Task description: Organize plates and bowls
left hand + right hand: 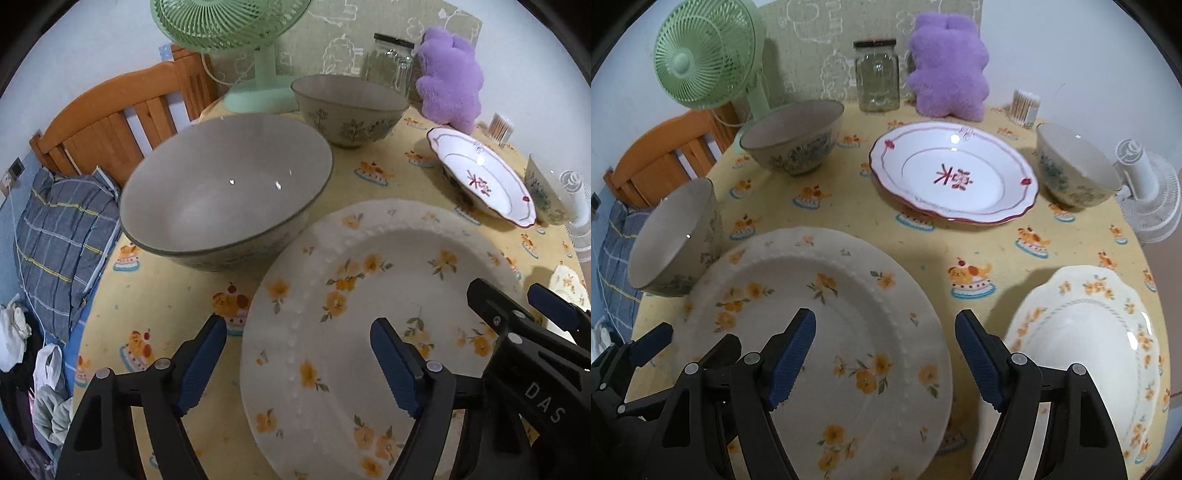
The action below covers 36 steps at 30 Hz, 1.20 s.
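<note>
Bowls, three: near-left bowl (674, 236), far-left bowl (792, 142), right bowl (1075, 166). Plates, three: big yellow-flower plate (827, 332) at near counter (923, 243) edge, small flowered plate (1086, 339) beside it, red-rimmed plate (955, 177) mid-counter, red character printed inside. "DAS" legible on neighbouring tool. Left tongs (299, 365) wide, empty, straddling big plate's rim. Right tongs (884, 360) wide, empty.
</note>
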Motion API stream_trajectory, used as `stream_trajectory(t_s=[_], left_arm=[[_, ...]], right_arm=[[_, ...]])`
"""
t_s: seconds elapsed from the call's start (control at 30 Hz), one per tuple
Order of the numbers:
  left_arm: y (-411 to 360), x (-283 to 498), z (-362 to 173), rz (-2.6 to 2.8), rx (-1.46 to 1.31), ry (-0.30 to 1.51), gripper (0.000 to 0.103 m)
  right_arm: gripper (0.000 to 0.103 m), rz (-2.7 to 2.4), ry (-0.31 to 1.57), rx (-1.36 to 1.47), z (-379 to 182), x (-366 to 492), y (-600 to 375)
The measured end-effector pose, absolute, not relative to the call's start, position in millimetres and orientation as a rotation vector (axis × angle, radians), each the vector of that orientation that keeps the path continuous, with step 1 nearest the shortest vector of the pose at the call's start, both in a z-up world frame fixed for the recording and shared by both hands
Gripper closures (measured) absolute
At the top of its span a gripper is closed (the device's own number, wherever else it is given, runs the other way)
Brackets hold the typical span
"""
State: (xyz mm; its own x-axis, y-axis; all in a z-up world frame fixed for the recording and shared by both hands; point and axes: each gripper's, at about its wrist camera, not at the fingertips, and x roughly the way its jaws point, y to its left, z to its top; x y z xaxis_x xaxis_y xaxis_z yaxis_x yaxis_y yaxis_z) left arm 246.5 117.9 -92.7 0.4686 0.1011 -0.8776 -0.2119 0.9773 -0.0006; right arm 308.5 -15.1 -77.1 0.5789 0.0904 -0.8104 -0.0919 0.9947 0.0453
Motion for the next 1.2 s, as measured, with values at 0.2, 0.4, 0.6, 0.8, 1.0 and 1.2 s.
stream_trajectory(t_s=[0.2, 0.4, 0.6, 0.8, 1.0, 1.2], left_arm=[[121.5, 252.3, -98.4, 0.18, -0.164, 1.093, 0.028], [113.9, 251.0, -98.4, 0.141, -0.117, 1.095, 0.029], [115.9, 247.2, -96.7, 0.128, -0.115, 1.112, 0.031], [118.3, 232.9, -95.2, 0.131, -0.107, 1.138, 0.031], [119.8, 210.5, -94.0, 0.118, -0.099, 1.174, 0.031], [120.9, 204.8, -96.1, 0.098, -0.104, 1.18, 0.03]], right_arm=[[0.026, 0.126, 0.956, 0.032, -86.2, 315.8, -15.6], [0.034, 0.098, 0.974, -0.028, -88.8, 317.0, -11.6], [0.034, 0.109, 0.996, -0.042, -87.9, 315.4, -11.7], [0.035, 0.121, 1.021, -0.036, -88.7, 300.4, -7.6], [0.035, 0.131, 1.065, -0.034, -89.5, 277.8, -5.3], [0.035, 0.128, 1.08, -0.031, -90.6, 267.6, -4.4]])
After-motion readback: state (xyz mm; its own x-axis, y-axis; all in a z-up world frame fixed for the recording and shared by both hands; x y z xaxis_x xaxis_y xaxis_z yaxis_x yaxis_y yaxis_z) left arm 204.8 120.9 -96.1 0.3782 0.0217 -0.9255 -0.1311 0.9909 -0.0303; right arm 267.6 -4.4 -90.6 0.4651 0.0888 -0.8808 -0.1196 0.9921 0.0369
